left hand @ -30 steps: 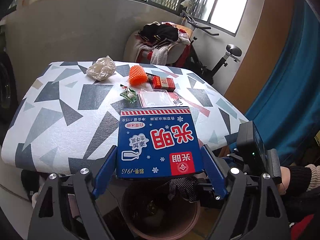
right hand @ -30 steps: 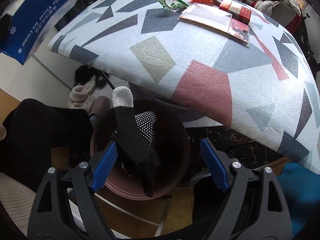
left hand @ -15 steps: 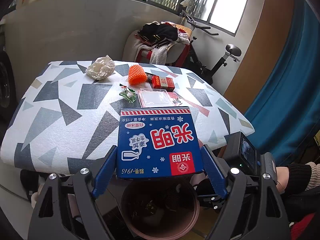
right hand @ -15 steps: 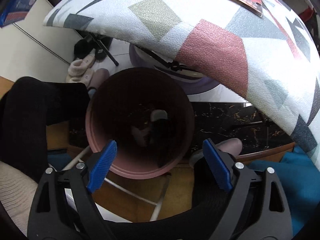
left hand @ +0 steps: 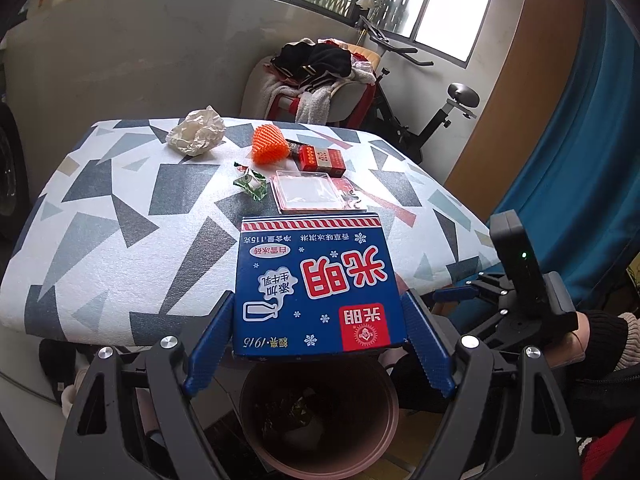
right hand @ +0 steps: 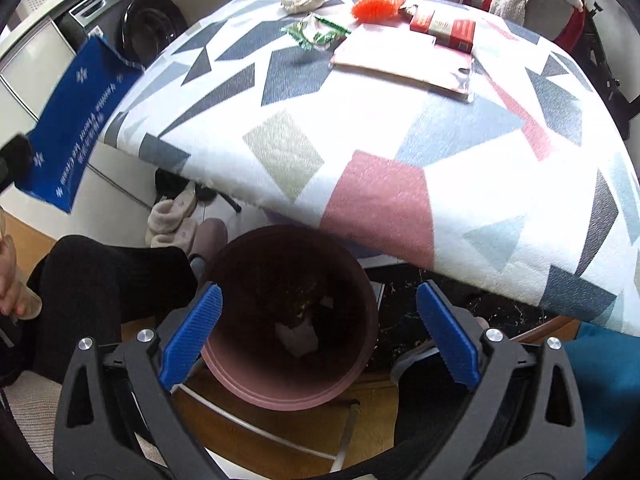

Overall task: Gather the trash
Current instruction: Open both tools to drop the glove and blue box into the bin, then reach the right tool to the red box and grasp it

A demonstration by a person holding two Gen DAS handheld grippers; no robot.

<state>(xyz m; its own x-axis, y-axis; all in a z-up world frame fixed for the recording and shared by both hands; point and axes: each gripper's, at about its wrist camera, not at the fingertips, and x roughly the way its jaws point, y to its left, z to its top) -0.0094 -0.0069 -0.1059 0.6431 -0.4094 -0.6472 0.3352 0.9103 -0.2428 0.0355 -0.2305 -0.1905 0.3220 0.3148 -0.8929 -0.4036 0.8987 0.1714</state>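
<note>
Carton: blue ice-cream box (left hand: 316, 288) clamped flat between the blue pads of the left gripper (left hand: 318, 344), printed face up, held above the bin at the near edge of the table.
Bin: round reddish-brown trash bin (right hand: 288, 316) on the floor just under the near edge of the table; scraps lie at its bottom, too dark to identify.
Left gripper: pads press both side edges of the box; a firm grip.
Right gripper: right gripper (right hand: 318, 336) hangs over the bin mouth, jaws opening, fingers wide apart, nothing between them.
Table: table (left hand: 120, 216) under a cover of grey, blue and pink triangles.
Flat packet: pink-edged clear packet (left hand: 306, 192) lies near the table's middle, just beyond the held box.
Red pack: small red box (left hand: 322, 158) sits just behind the packet, toward the far edge.
Orange item: orange foam net (left hand: 269, 146) stands just left of the red box.
Wrapper: green-and-clear wrapper (left hand: 250, 182) lies left of the flat packet, near it.
Paper: crumpled white paper (left hand: 196, 136) rests near the far left corner, apart from the rest.
Surroundings: slippers (right hand: 172, 216) on the floor under the table's left edge; a chair piled with clothes (left hand: 320, 76) and an exercise bike (left hand: 436, 112) beyond the far edge; blue curtain (left hand: 580, 160) at right.
Person: dark trouser leg (right hand: 108, 280) beside the bin; a hand (left hand: 580, 340) with dark cuff grips the right tool.
</note>
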